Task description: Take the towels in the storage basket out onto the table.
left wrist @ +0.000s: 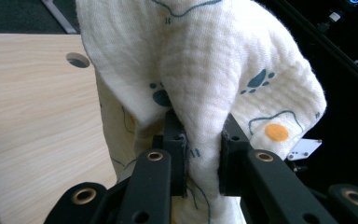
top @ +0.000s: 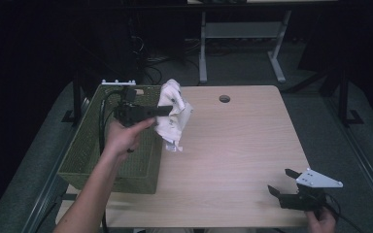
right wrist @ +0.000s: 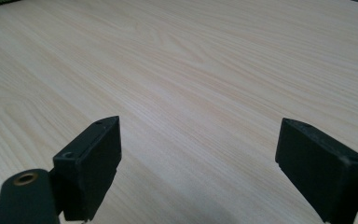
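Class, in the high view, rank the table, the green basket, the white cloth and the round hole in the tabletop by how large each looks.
1. table
2. basket
3. cloth, held up nearer the camera, so it looks larger than it is
4. hole

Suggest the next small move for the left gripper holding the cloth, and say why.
Probably carry the cloth a little further over the table and lower it. The left gripper is clamped on a fold, and the cloth hangs in the air beside the green basket.

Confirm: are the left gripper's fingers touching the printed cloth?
Touching. The left gripper view shows the left gripper with both fingers pinching a fold of the printed cloth.
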